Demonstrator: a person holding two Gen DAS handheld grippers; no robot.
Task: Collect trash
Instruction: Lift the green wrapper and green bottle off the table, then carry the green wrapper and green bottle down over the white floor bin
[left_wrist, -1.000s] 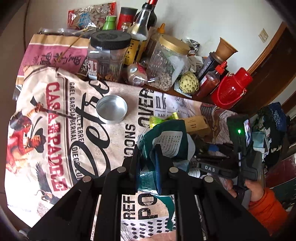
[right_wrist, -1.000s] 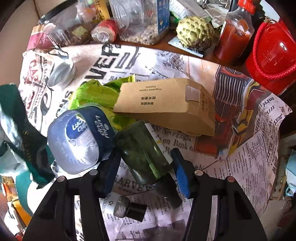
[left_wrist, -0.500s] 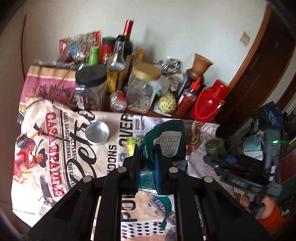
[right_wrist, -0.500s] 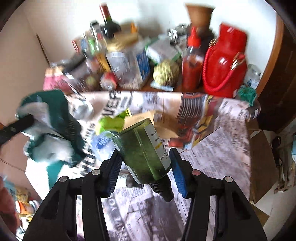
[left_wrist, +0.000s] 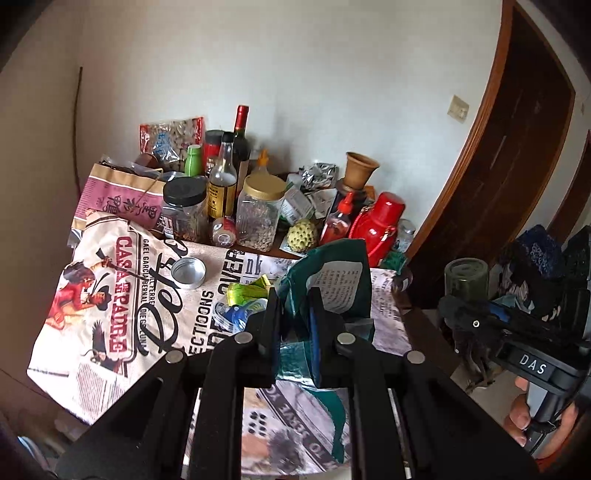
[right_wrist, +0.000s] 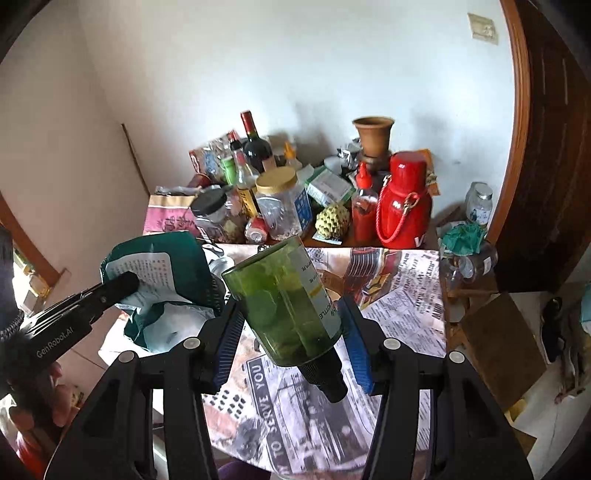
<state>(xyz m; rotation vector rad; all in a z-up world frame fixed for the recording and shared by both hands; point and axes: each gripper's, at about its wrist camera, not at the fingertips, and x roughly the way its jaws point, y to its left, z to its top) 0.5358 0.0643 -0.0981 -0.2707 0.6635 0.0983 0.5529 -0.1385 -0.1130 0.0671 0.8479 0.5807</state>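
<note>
My left gripper (left_wrist: 293, 325) is shut on a dark green foil bag (left_wrist: 332, 284) and holds it above the newspaper-covered table (left_wrist: 147, 314). The bag also shows in the right wrist view (right_wrist: 162, 273). My right gripper (right_wrist: 290, 332) is shut on a green glass bottle (right_wrist: 284, 302), held cap toward me, above the table's right part. The bottle's base shows in the left wrist view (left_wrist: 466, 275). A green wrapper (left_wrist: 245, 291), a blue-and-clear plastic tub (left_wrist: 236, 314) and a metal lid (left_wrist: 187, 272) lie on the newspaper.
Jars, sauce bottles, a wine bottle (left_wrist: 241, 140), a custard apple (left_wrist: 303, 234), a red flask (left_wrist: 376, 227) and a clay pot (right_wrist: 373, 138) crowd the table's back by the wall. A dark wooden door (left_wrist: 517, 166) stands at right. A cardboard piece (right_wrist: 498, 332) lies on the floor.
Both grippers have risen and drawn back from the table, the left carrying the green bag, the right lifting the green bottle off the newspaper. The brown carton is now out of sight.
</note>
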